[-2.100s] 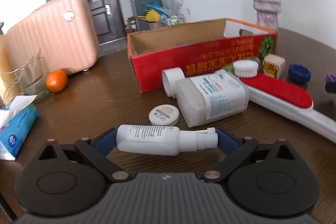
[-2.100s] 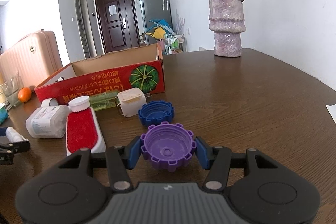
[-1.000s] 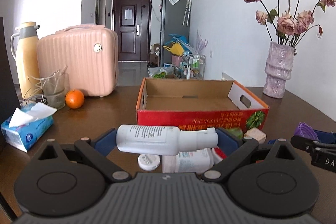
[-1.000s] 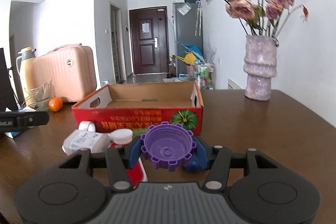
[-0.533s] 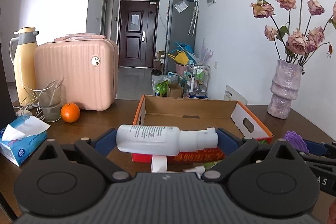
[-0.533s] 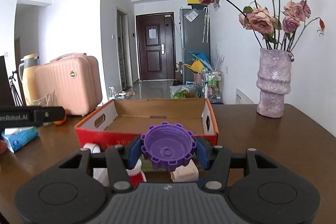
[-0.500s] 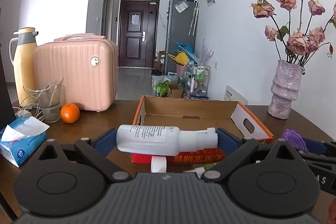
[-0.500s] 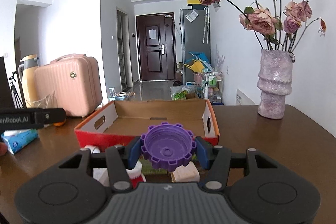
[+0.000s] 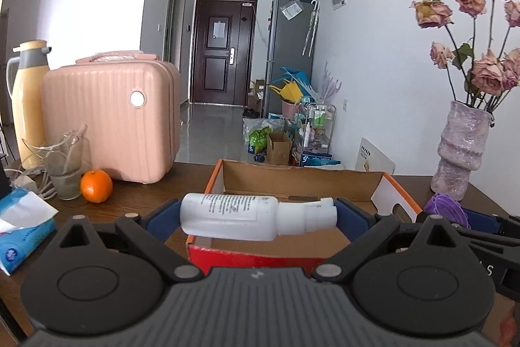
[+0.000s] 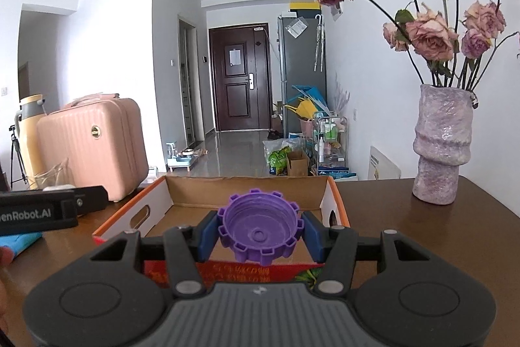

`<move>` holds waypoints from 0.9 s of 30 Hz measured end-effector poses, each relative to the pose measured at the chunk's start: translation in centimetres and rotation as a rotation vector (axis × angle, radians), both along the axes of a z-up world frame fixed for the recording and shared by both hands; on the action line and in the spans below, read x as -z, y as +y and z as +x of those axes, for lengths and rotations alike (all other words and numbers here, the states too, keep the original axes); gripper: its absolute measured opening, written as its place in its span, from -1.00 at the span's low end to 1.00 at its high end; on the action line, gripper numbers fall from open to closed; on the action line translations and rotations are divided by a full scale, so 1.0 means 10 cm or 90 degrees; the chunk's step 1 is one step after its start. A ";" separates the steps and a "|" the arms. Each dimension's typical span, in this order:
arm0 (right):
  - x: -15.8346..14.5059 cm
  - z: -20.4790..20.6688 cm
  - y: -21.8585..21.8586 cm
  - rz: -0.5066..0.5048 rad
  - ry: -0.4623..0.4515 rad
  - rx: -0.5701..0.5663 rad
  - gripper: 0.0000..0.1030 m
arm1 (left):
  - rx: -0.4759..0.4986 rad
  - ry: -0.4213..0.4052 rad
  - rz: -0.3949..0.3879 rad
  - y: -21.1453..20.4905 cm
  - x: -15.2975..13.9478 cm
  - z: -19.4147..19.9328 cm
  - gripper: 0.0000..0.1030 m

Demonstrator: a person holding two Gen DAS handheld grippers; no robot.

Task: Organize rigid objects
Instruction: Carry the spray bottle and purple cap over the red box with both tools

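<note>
The left gripper [image 9: 258,218] pinches a white bottle [image 9: 240,216] sideways; the right gripper [image 10: 260,231] clamps a purple cap [image 10: 260,231]. Both have risen from the table and now hang over the near edge of the open cardboard box [image 9: 294,178] — ready, it seems, to drop them in.

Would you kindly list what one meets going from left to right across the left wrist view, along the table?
Tissue pack → glass cup → orange → white bottle held in the left gripper → purple cap → vase.
</note>
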State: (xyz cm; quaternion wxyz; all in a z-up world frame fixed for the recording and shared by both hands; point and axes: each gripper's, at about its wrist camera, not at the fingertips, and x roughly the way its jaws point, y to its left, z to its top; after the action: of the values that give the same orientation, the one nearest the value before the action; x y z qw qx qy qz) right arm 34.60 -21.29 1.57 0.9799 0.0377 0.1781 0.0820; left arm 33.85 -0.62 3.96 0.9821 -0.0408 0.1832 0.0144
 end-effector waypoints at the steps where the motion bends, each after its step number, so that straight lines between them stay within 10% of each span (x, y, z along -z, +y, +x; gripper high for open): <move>1: 0.01 0.05 -0.01 0.005 0.003 0.001 0.04 | -0.002 0.003 0.000 0.00 0.01 0.06 0.94; 27: 0.28 0.99 0.14 -0.032 0.086 -0.009 0.04 | -0.012 0.072 0.032 -0.08 0.26 1.09 0.94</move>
State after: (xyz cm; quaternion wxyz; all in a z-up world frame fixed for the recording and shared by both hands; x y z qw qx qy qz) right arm 44.53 -19.92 -1.25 0.9657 0.0170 0.2458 0.0821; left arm 44.78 -1.37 1.31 0.9707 -0.0167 0.2376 0.0306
